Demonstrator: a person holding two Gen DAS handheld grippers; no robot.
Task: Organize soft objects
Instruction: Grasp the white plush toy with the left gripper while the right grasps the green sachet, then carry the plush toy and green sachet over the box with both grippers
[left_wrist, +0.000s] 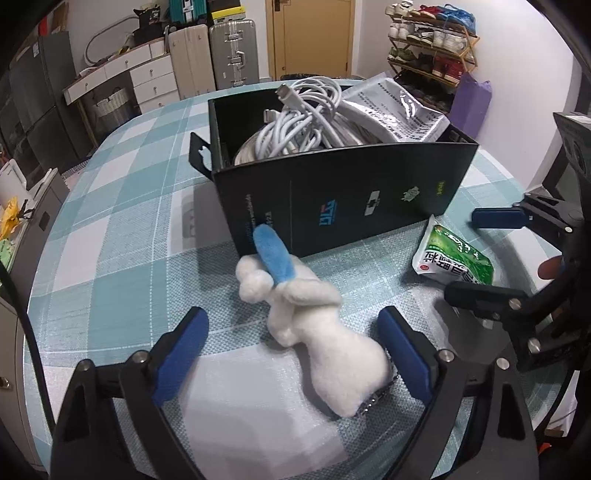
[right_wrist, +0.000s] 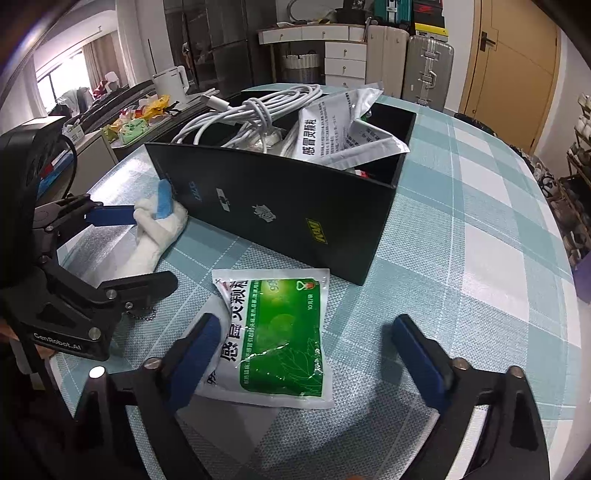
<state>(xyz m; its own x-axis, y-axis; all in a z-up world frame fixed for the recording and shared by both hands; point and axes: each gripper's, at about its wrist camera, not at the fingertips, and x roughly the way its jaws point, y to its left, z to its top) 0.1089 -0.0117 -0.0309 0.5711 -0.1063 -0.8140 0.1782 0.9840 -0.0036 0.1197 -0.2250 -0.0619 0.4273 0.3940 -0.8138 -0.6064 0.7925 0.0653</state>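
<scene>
The left gripper (left_wrist: 291, 354) stands open over the checked tablecloth (left_wrist: 122, 206), its blue pads on either side of a white plush toy (left_wrist: 325, 343) that lies between them; the right-hand pad is just beside the toy's body, though contact cannot be told, and the left-hand pad is clear of it. A short bead chain (left_wrist: 373, 402) shows at the toy's near end, and its blue ear (left_wrist: 273, 254) points toward the black box (left_wrist: 351, 199). The right gripper (right_wrist: 306, 354) is open too, astride a green and white medicine sachet (right_wrist: 280, 339) lying flat on the cloth — the left pad sits at the packet's edge, the right pad well clear. Just beyond both, the open-topped box stands on the table, holding a bundle of white cables (right_wrist: 251, 114) and silver sachets (right_wrist: 343, 125). Farther back are suitcases (left_wrist: 232, 51), a white drawer unit (left_wrist: 147, 74) and a shoe rack (left_wrist: 432, 40).
</scene>
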